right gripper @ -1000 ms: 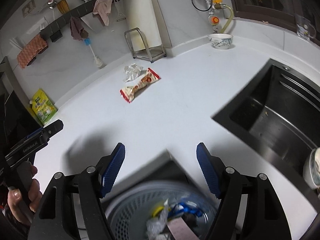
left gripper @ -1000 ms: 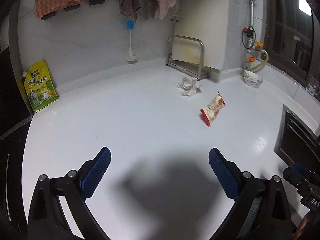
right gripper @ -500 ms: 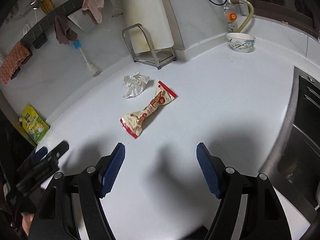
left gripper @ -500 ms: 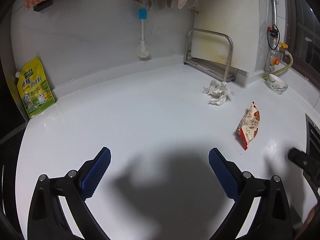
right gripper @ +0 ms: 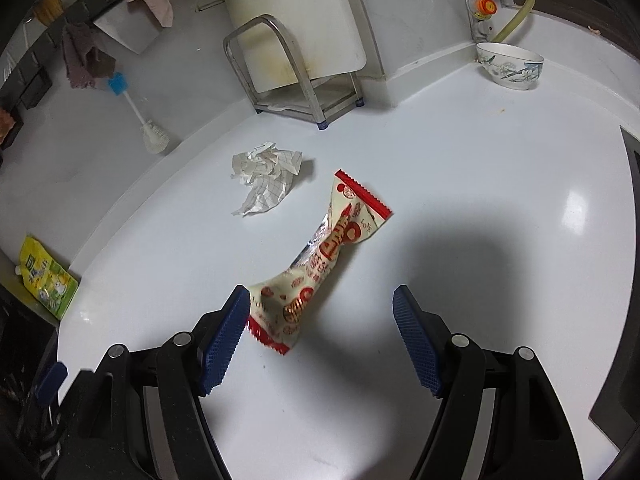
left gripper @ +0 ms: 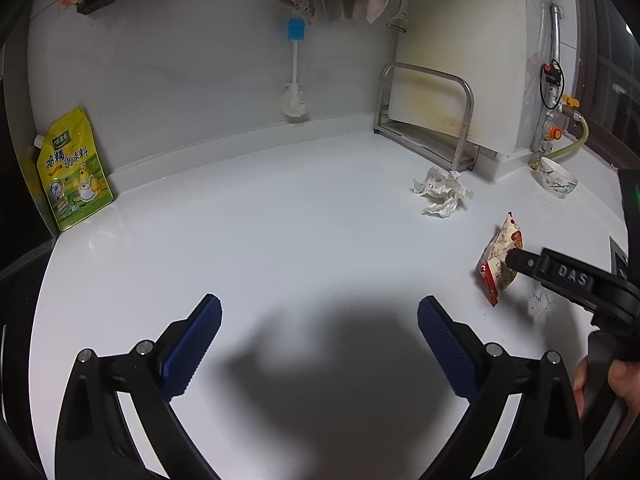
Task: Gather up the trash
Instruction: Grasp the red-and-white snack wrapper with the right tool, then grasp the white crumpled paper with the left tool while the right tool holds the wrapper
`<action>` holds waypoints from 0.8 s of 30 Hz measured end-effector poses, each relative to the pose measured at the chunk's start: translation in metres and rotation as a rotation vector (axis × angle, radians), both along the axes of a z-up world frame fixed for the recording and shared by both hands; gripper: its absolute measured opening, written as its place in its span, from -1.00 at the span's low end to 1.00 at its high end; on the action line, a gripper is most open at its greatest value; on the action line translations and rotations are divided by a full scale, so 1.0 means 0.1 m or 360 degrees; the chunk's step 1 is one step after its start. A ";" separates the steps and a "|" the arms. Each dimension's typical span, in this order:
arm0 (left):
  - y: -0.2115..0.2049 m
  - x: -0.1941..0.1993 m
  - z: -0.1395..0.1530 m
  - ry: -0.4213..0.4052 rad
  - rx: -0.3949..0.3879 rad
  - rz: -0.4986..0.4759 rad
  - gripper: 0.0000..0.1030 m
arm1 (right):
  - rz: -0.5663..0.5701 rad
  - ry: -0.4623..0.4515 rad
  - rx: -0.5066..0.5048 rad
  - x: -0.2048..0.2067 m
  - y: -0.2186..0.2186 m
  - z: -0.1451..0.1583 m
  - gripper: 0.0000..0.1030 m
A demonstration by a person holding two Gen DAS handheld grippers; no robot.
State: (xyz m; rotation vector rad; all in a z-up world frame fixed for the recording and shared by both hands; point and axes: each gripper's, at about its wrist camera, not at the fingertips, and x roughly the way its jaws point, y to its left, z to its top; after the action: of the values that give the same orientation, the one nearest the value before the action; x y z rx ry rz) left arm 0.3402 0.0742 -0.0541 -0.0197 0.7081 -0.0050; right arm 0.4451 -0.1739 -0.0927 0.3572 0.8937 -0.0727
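The right tool (right gripper: 320, 332) is held released, low over the worktop (right gripper: 460, 184), its jaws spread around the near end of the snack wrapper (right gripper: 320, 264), apparently for a grasp. The left tool (left gripper: 320, 336) is held released over bare worktop. Crumpled paper (right gripper: 266, 176) lies just beyond the wrapper. Only the left view shows the right tool's side and the person's fingers (left gripper: 624, 380)
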 end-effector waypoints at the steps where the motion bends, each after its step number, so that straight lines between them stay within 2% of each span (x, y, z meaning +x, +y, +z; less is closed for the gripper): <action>1: -0.01 0.00 -0.01 0.0003 0.0006 -0.0006 0.88 | -0.0004 0.0003 -0.0005 0.02 0.00 -0.01 0.37; 9: -0.04 -0.01 -0.02 0.0008 0.0023 -0.0022 0.88 | -0.0001 0.0044 -0.0072 0.15 0.04 -0.10 0.35; 10: -0.04 -0.02 -0.02 0.0007 0.0023 -0.0022 0.88 | 0.0004 0.0043 -0.0074 0.15 0.05 -0.11 0.29; 12: -0.05 -0.03 -0.02 0.0006 0.0023 -0.0033 0.88 | 0.0026 0.0044 -0.0083 0.15 0.05 -0.13 -0.09; 13: -0.06 -0.04 -0.02 0.0005 0.0023 -0.0037 0.88 | 0.0041 0.0045 -0.0083 0.16 0.05 -0.13 -0.17; 15: -0.08 -0.05 -0.03 0.0002 0.0027 -0.0046 0.88 | 0.0070 0.0051 -0.0096 0.18 0.05 -0.14 -0.55; 24: -0.10 -0.04 -0.07 0.0027 -0.0036 -0.0078 0.88 | 0.0229 -0.0014 -0.0158 0.14 -0.09 -0.03 -0.69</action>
State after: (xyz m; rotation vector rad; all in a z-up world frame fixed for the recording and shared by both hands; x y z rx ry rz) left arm 0.3362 0.0644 -0.0615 -0.0239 0.7251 -0.0601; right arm 0.4590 -0.1832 -0.0959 0.1997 0.9014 0.0170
